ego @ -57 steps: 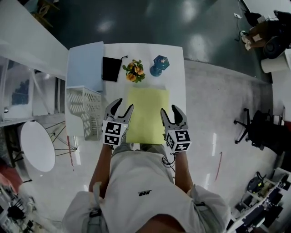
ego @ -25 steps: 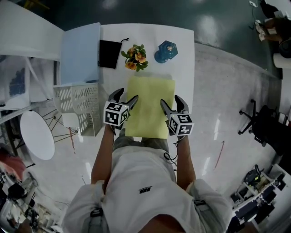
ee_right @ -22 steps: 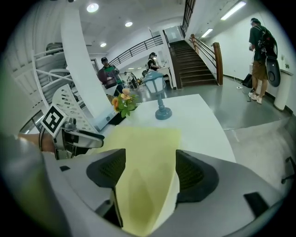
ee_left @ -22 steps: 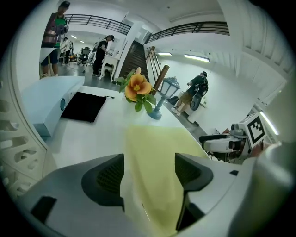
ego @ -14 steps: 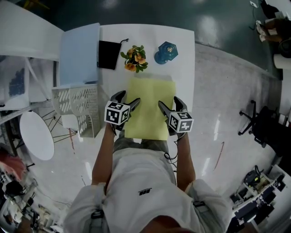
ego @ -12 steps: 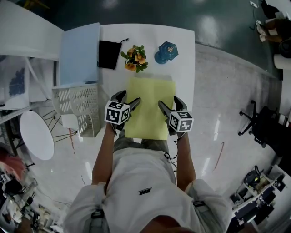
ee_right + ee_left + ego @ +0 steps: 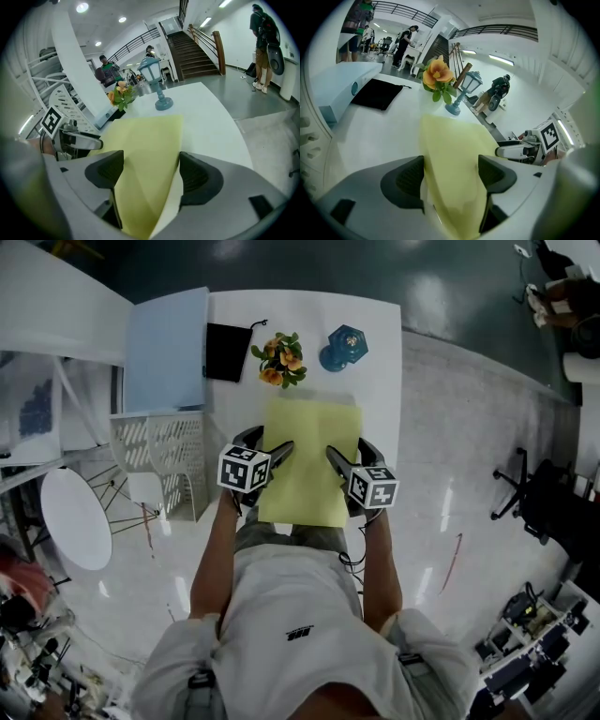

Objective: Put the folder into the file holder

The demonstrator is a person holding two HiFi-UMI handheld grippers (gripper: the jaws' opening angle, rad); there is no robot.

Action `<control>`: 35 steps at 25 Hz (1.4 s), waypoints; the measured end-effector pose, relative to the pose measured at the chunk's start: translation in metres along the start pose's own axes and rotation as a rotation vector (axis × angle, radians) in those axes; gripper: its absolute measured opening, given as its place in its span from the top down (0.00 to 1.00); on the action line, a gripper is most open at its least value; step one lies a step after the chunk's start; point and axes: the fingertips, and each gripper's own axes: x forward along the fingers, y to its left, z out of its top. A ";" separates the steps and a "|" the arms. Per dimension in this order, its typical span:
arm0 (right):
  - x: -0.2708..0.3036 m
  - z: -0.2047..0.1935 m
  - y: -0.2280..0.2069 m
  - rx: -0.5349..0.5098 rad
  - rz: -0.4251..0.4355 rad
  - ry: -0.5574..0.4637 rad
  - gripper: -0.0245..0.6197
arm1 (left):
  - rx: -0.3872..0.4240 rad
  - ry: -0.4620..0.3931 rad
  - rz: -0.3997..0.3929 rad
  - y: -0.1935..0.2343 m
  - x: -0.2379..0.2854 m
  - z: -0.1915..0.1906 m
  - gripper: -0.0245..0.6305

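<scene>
**Q:** What does the head view show?
**A:** A yellow folder (image 7: 309, 460) lies flat on the white table (image 7: 384, 352). My left gripper (image 7: 267, 440) and right gripper (image 7: 347, 446) sit at its two side edges. The white file holder (image 7: 159, 460) stands to my left, beside the table.

**Q:** And the left gripper view?
**A:** My jaws have just been opening. They stand wide apart, with the folder's edge between them, unclamped.

**Q:** The right gripper view?
**A:** Jaws just opened here too, wide around the opposite edge.
</scene>
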 end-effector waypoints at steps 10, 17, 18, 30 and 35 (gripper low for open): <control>-0.019 0.016 0.010 -0.026 -0.026 -0.048 0.39 | 0.045 -0.047 -0.008 -0.014 -0.022 0.016 0.40; -0.038 0.028 0.019 -0.040 -0.049 -0.097 0.39 | 0.087 -0.079 -0.023 -0.027 -0.040 0.027 0.40; -0.041 0.030 0.020 -0.044 -0.053 -0.104 0.39 | 0.092 -0.085 -0.023 -0.029 -0.043 0.028 0.40; -0.077 0.056 0.042 -0.096 -0.081 -0.196 0.39 | 0.141 -0.178 -0.021 -0.051 -0.078 0.050 0.40; -0.091 0.068 0.050 -0.123 -0.085 -0.235 0.39 | 0.174 -0.220 -0.015 -0.059 -0.092 0.062 0.40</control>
